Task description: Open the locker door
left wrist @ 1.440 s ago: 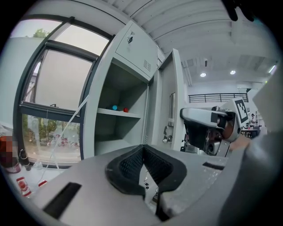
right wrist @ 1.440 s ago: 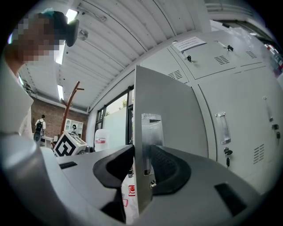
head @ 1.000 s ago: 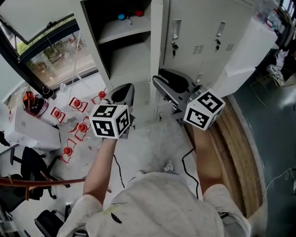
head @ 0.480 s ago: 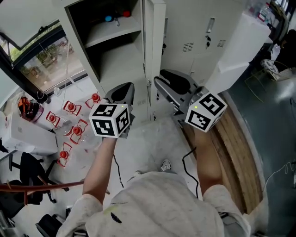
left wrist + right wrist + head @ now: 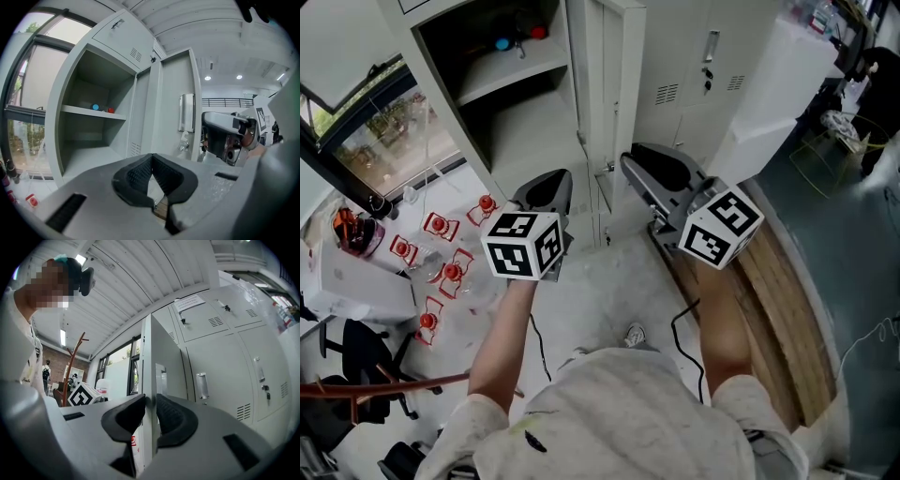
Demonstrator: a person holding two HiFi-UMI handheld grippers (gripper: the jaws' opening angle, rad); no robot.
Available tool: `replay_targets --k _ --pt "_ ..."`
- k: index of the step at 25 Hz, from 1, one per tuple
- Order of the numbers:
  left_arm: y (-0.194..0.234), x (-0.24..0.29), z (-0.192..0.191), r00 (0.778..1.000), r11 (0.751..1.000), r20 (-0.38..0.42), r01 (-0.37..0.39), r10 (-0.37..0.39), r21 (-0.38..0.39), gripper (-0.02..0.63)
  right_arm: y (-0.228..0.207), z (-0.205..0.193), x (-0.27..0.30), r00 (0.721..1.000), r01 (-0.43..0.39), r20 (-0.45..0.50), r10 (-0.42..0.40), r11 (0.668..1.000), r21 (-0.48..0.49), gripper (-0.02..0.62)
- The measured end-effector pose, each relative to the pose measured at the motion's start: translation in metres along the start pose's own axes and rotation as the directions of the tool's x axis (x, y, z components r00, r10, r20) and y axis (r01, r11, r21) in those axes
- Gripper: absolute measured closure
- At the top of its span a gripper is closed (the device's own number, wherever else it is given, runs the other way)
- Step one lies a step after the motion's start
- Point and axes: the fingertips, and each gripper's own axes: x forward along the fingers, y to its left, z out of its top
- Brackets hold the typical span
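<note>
Door (image 5: pixel 164 357): sheet steel, likely stiff, light on hinges; best taken by free edge, mid-frame. Just closing onto it with right fingers (image 5: pixel 173 420); left fingers (image 5: pixel 136 176) together, empty.

shelf (image 5: pixel 517 67), w/ blue obj (image 5: pixel 502 44), red obj (image 5: pixel 538 32)

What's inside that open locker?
A shelf holds a small blue thing and a red one, too small to identify. Below the shelf looks bare, but the left gripper covers the bottom of the locker.
</note>
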Motion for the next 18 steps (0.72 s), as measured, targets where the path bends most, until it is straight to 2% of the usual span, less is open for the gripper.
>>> replay_targets --k 18 --pt "-0.014 0.020 -0.001 0.999 0.999 -0.007 0.035 -0.035 0.002 0.600 -0.036 0.004 -0.025 0.995 0.103 0.005 -0.103 0.994 0.025 0.537"
